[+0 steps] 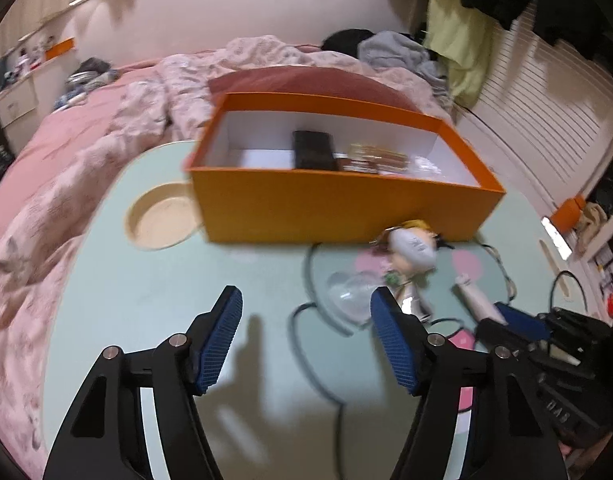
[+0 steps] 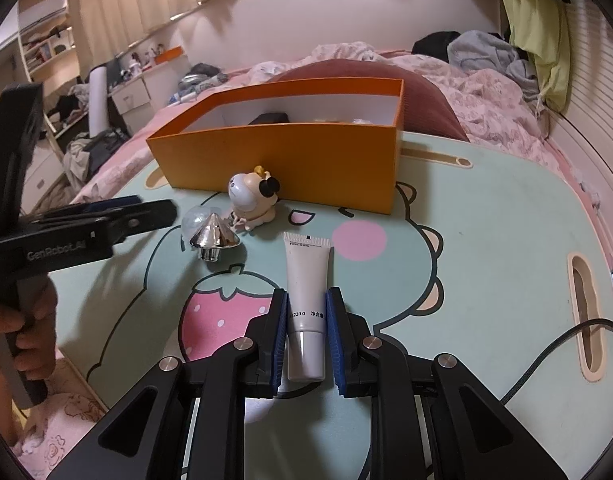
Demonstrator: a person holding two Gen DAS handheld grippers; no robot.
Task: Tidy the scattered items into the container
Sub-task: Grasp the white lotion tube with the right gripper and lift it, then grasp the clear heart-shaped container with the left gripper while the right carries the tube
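An orange box (image 1: 338, 208) (image 2: 282, 160) stands at the far side of the lap table and holds a black item (image 1: 314, 150) and a few small things. In front of it lie a small cow figurine (image 2: 252, 200) (image 1: 412, 248), a clear perfume bottle with a silver cone cap (image 2: 212, 232) (image 1: 354, 298) and a white tube (image 2: 308, 300) (image 1: 480, 302). My right gripper (image 2: 306, 332) is shut on the white tube, which lies on the table. My left gripper (image 1: 306, 336) is open and empty, just short of the bottle; it also shows in the right wrist view (image 2: 106, 220).
The table top (image 2: 486, 240) is pale green with a cartoon print, a round cup recess (image 1: 164, 216) at its left and a slot (image 2: 584, 312) at its right. Pink bedding (image 1: 66, 168) surrounds it. A black cable (image 2: 554, 356) runs along the right.
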